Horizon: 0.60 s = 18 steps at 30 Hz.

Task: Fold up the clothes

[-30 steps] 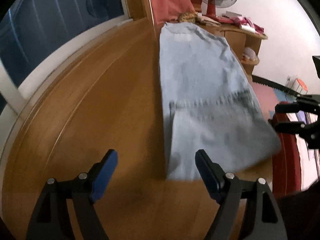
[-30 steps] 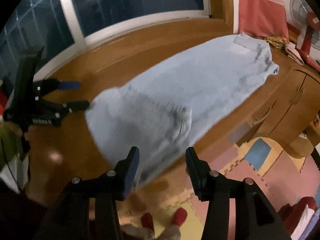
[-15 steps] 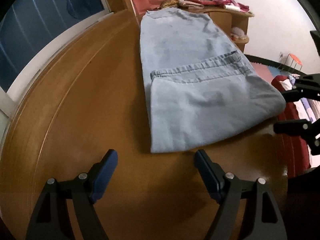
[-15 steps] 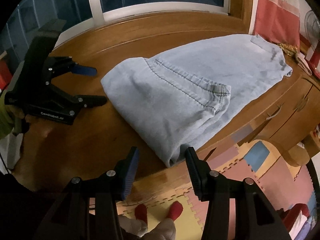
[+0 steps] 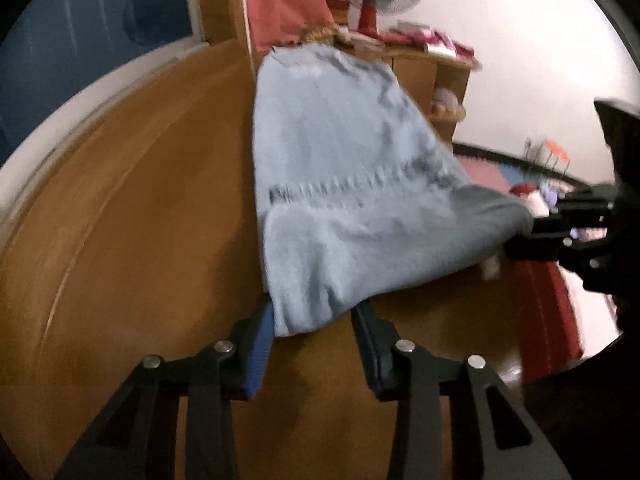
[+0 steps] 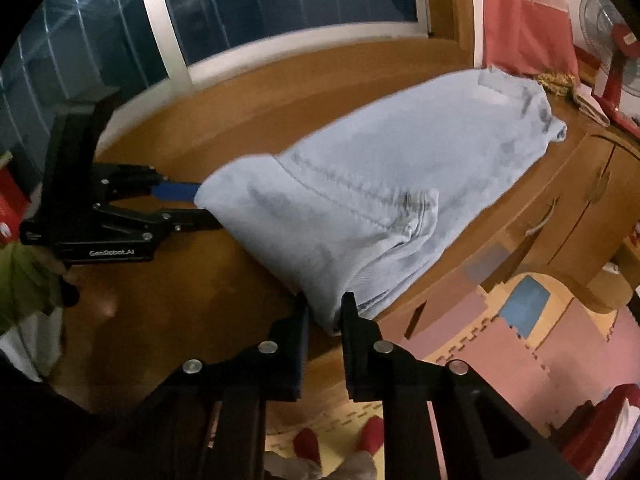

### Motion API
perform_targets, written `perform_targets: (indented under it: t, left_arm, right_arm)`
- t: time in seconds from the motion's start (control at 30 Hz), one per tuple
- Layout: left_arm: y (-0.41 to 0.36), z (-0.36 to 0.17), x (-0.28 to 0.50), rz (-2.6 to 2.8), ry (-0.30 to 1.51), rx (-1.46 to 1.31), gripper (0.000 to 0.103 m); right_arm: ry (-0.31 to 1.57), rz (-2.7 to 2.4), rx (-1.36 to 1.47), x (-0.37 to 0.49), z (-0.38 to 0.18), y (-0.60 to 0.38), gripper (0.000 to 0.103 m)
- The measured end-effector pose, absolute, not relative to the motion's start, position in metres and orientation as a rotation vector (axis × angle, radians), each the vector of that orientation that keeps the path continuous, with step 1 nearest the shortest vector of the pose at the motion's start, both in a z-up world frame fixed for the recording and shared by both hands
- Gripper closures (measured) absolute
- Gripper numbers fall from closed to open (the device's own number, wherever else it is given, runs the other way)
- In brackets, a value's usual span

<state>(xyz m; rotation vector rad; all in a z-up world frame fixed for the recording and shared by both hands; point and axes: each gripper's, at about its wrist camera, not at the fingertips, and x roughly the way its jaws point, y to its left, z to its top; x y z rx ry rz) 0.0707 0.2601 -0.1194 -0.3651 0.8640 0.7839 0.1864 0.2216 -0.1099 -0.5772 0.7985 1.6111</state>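
While both claws close, left claw point(image 5: 312, 322) and right claw point(image 6: 324, 312) each pinch blurred jeans point(image 5: 352, 200), corners hidden.

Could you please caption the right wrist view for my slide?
Right hand-held gripper closing on the folded jeans' near corner; left hand-held gripper at the other.

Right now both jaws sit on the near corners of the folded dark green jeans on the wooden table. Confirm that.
Wrong colour: the jeans are light blue denim, not dark green, as the right wrist view shows. The rest stands: left gripper and right gripper are closing on the near corners, on the wooden table.
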Motion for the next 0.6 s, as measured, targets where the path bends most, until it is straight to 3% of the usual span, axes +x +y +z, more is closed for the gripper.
perform_targets:
  t: [0.6]
  left_arm:
    - [0.309,-0.067,0.115,0.870,0.793,-0.340,0.067]
  right_arm:
    - [0.896,1.725,-0.399,0.261,-0.064,0.245,0.089]
